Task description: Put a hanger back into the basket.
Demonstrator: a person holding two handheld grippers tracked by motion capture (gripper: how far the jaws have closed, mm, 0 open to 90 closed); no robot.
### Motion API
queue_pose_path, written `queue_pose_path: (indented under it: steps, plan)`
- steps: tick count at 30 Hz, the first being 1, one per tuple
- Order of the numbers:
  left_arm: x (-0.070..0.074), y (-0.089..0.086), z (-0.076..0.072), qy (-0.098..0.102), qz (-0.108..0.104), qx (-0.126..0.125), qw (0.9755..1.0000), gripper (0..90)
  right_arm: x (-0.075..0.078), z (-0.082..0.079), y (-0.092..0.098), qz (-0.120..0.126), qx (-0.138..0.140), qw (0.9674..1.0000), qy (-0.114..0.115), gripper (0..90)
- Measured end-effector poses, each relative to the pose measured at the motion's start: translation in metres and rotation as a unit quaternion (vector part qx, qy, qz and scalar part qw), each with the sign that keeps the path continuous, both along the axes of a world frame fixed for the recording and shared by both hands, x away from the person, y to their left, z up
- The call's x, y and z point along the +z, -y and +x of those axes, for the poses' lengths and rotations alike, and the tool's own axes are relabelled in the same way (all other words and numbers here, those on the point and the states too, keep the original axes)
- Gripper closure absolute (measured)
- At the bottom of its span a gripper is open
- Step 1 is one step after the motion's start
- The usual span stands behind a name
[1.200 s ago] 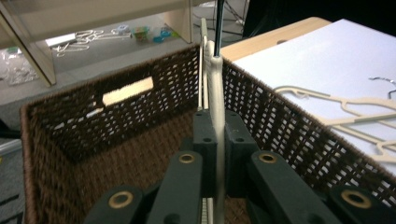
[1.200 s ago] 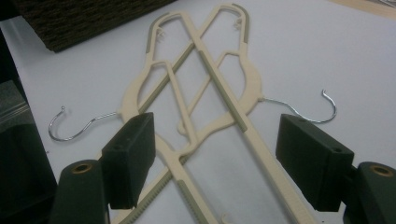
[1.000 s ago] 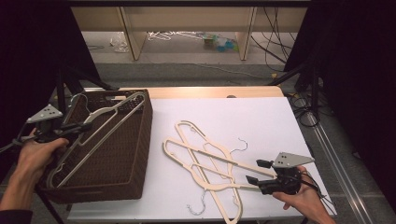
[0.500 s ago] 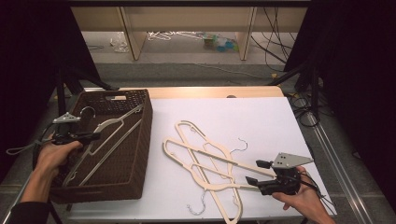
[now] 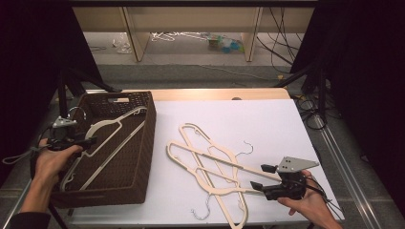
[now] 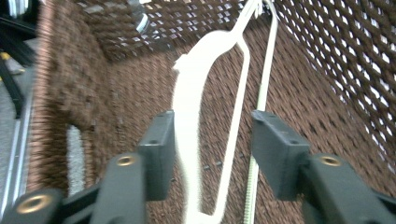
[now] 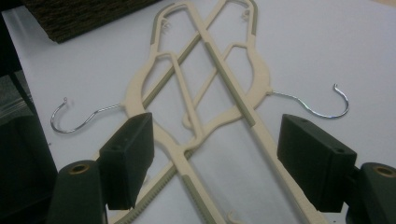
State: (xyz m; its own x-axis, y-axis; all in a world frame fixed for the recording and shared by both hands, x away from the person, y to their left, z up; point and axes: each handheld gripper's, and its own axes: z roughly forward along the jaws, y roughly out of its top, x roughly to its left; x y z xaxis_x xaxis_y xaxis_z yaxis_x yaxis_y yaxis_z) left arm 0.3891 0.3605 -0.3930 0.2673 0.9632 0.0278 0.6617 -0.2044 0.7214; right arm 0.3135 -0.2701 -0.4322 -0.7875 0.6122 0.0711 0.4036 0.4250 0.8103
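A cream plastic hanger (image 5: 102, 126) lies inside the brown wicker basket (image 5: 148, 124) at the table's left. My left gripper (image 5: 90, 141) hovers over the basket's left side. Its jaws have just been opening, and in the left gripper view (image 6: 212, 135) the hanger (image 6: 187, 93) runs loose through the gap, close to the left jaw. Two more cream hangers (image 5: 210, 157) lie crossed on the white table (image 5: 267, 124). My right gripper (image 5: 258, 176) sits at their near end. It stands open (image 7: 217, 140), with both hangers' (image 7: 259, 70) bars passing between the pads and not pressed.
Wire hooks (image 5: 246, 145) stick out from the crossed hangers toward the right and toward the table's front edge (image 5: 200, 212). Cables (image 5: 310, 114) hang off the table's right side. Beyond the far edge, loose hangers and clutter (image 5: 191, 37) lie on the floor.
The left gripper lowered the hanger into the basket and opened, letting it go. It now rests flatter inside. The right gripper and the crossed hangers have not moved.
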Motion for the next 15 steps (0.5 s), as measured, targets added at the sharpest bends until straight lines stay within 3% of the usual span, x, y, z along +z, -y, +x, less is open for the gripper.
queue_pose_path:
  steps: [4, 7, 10, 15]
  plan:
    - [0.008, 0.010, -0.007, 0.008, 0.000, -0.016, 0.9998, 48.3, 0.000, 0.000, 0.000, 0.001, -0.001, 1.0000, -0.001, 28.4]
    - [0.016, 0.026, -0.016, 0.033, -0.017, -0.039, 0.9985, 44.8, 0.000, -0.001, 0.000, -0.005, 0.000, 1.0000, -0.002, 28.3]
    - [0.023, 0.046, -0.025, 0.066, -0.060, -0.047, 0.9949, 40.3, -0.002, 0.001, 0.000, 0.001, 0.002, 1.0000, 0.001, 28.2]
    - [0.030, 0.077, -0.040, 0.097, -0.100, -0.086, 0.9865, 36.3, -0.003, 0.000, 0.000, 0.001, 0.006, 1.0000, 0.002, 28.1]
